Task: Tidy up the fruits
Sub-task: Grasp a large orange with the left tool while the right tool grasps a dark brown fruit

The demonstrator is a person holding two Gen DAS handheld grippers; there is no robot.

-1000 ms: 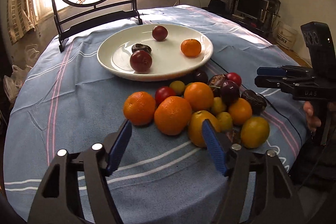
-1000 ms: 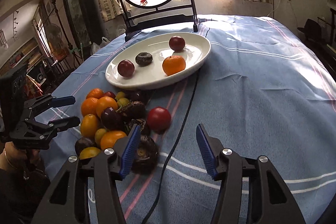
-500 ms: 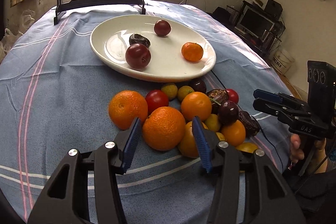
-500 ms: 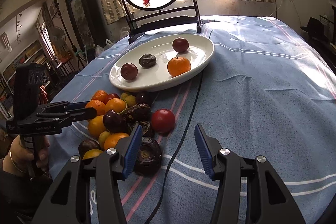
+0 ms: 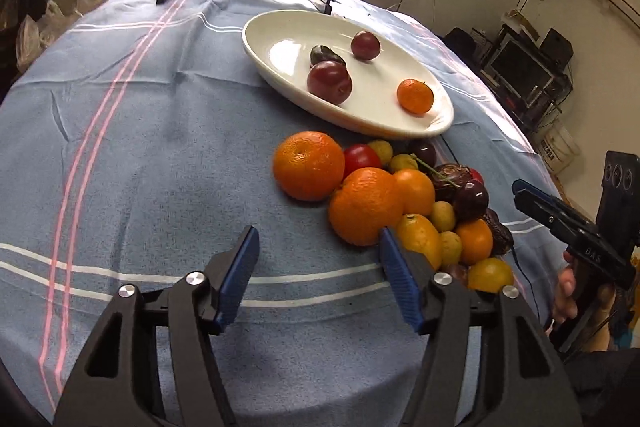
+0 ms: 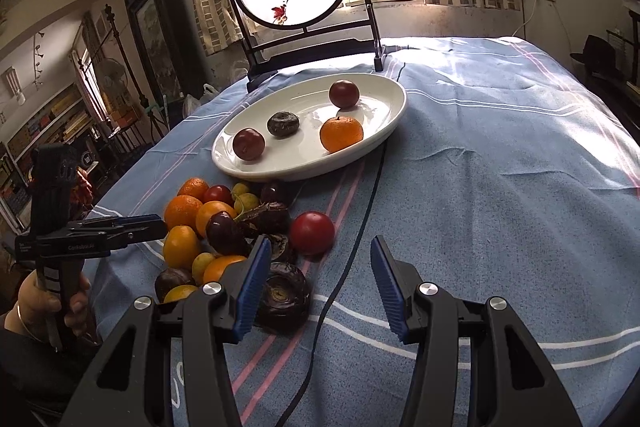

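Now left gripper (image 5: 318, 269) just widened, empty, beside oranges (image 5: 366, 205); right gripper (image 6: 318, 283) apart, prob. empty.

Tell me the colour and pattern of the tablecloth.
The tablecloth is blue with thin pink and white stripes, clearest in the right wrist view.

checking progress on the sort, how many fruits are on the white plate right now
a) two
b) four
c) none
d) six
b: the white plate holds four pieces: a small orange, two dark red round fruits and one dark wrinkled fruit; the rest sit in a pile on the cloth.
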